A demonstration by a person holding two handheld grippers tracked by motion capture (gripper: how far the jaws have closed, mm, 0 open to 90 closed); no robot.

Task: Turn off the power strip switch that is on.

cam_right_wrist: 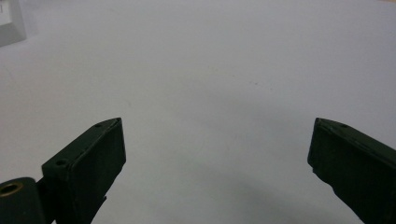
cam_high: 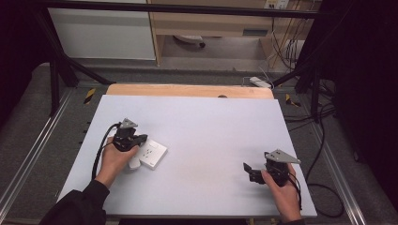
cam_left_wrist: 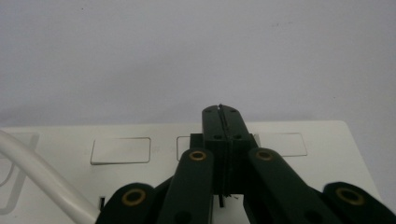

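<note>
Black jaws of the left gripper (cam_left_wrist: pixel 223 122) are sitting pressed flat together, nothing visibly pinched between them, tips hovering directly over the white socket plate (cam_left_wrist: pixel 299 158). Plate is lying flat on the pale table (cam_high: pixel 211 136), long axis running across the left gripper view, white cable (cam_left_wrist: pixel 42 179) leaving at its near-left edge. Left hand (cam_high: pixel 115 161) is right at the plate; no containers in sight. Right gripper (cam_right_wrist: pixel 217 158) is resting well apart on bare table, jaws spread wide and holding nothing. Judgement: any next contact is falling to the left side.
</note>
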